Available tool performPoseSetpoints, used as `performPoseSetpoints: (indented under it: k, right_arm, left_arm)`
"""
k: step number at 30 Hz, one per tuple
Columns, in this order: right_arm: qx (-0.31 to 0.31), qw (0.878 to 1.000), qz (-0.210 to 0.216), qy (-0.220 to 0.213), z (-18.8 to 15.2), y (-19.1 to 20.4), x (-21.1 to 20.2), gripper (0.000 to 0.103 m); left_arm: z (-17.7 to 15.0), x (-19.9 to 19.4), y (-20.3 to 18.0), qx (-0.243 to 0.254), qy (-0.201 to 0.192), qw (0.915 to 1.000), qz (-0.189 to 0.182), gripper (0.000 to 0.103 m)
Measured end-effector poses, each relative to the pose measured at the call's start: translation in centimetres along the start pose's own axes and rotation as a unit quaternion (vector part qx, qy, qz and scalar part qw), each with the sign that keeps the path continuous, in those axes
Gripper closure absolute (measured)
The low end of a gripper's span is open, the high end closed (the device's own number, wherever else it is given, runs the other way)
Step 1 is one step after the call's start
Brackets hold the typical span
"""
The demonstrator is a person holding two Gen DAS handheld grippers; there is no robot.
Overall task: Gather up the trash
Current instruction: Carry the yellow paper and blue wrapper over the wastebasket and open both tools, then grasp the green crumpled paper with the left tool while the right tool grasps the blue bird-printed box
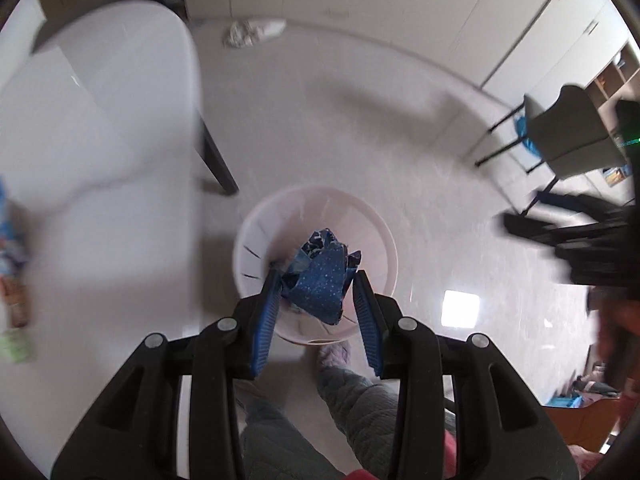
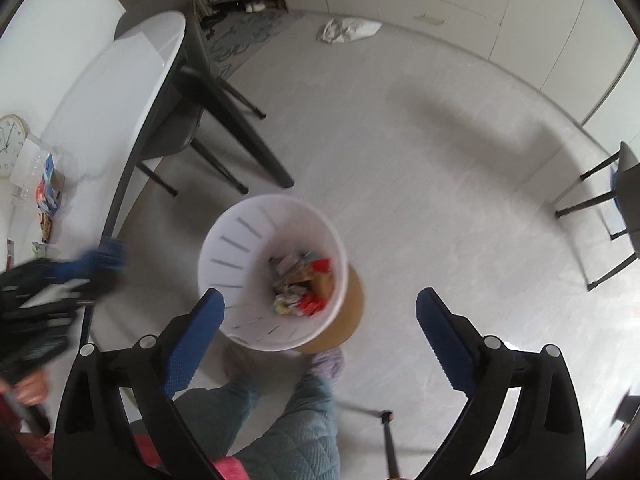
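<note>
Left wrist view has my left gripper (image 1: 314,280) clamped on a crumpled dark-blue speckled wrapper (image 1: 320,280), hanging directly above the round white plastic slotted waste bin (image 1: 256,236) on the pale floor. My right gripper (image 2: 320,300) stands wide, nothing between its blue pads (image 2: 192,344); below it the same bin (image 2: 228,256) holds red and silver scraps (image 2: 300,284). To do this drop well, I judge I should steady the left hand over the bin's middle, sink a little toward the rim, then spread the jaws fully so the light wrapper falls inside instead of drifting. A white crumpled bag (image 2: 348,29) by the cabinets looks like a later pickup.
</note>
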State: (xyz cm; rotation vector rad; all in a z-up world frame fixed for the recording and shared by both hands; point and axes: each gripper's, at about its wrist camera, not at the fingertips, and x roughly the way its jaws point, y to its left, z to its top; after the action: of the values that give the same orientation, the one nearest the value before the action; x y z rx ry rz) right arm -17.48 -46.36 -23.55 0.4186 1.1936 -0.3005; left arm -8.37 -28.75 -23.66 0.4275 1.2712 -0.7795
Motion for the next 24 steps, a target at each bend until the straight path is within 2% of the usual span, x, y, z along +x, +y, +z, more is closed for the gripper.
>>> performPoseSetpoints:
  k: [3, 5, 7, 10, 11, 14, 16, 20, 22, 24]
  right_arm:
    - [0.005, 1.000, 0.001, -0.007, 0.3, -1.7, -0.6, 0.007]
    - [0.008, 1.000, 0.000, -0.008, 0.4, -2.4, -0.7, 0.007]
    - [0.009, 1.000, -0.001, -0.005, 0.3, -2.9, -0.3, 0.007]
    - [0.005, 1.000, 0.000, 0.003, 0.3, -3.3, 0.0, 0.007]
    - [0.005, 1.000, 0.001, 0.004, 0.3, -3.4, 0.1, 0.007]
    - [0.001, 1.000, 0.008, 0.003, 0.7, -3.1, 0.1, 0.007]
    - [-0.008, 1.000, 0.011, -0.003, 1.1, -2.7, -0.6, 0.007]
    - [-0.039, 0.998, 0.021, -0.033, 2.3, -0.6, -3.0, 0.007]
    - [-0.055, 0.997, 0.034, -0.050, 2.8, 0.6, -4.5, 0.007]
    - [-0.071, 0.994, 0.047, -0.066, 3.4, 1.8, -5.8, 0.004]
  left_arm:
    - [0.6, 4.3, -0.8, 0.002, 0.028, 0.9996, 0.007, 0.064]
    - [0.7, 6.3, -1.0, 0.007, 0.047, 0.9989, 0.004, 0.057]
    - [0.7, 7.5, -1.5, 0.009, 0.058, 0.9983, 0.005, 0.040]
    - [0.6, 7.7, -1.7, 0.012, 0.056, 0.9983, 0.009, 0.026]
    - [0.7, 7.3, -1.6, 0.009, 0.054, 0.9985, 0.007, 0.025]
    - [1.2, 5.1, -1.2, -0.008, 0.040, 0.9991, 0.008, 0.024]
    - [1.6, 2.7, -0.9, -0.025, 0.016, 0.9995, 0.014, 0.024]
    - [2.1, -4.4, 0.6, -0.068, -0.057, 0.9960, 0.016, 0.016]
    - [1.9, -9.1, 1.5, -0.082, -0.103, 0.9908, 0.031, 0.010]
    - [1.4, -12.6, 2.4, -0.096, -0.135, 0.9849, 0.050, 0.008]
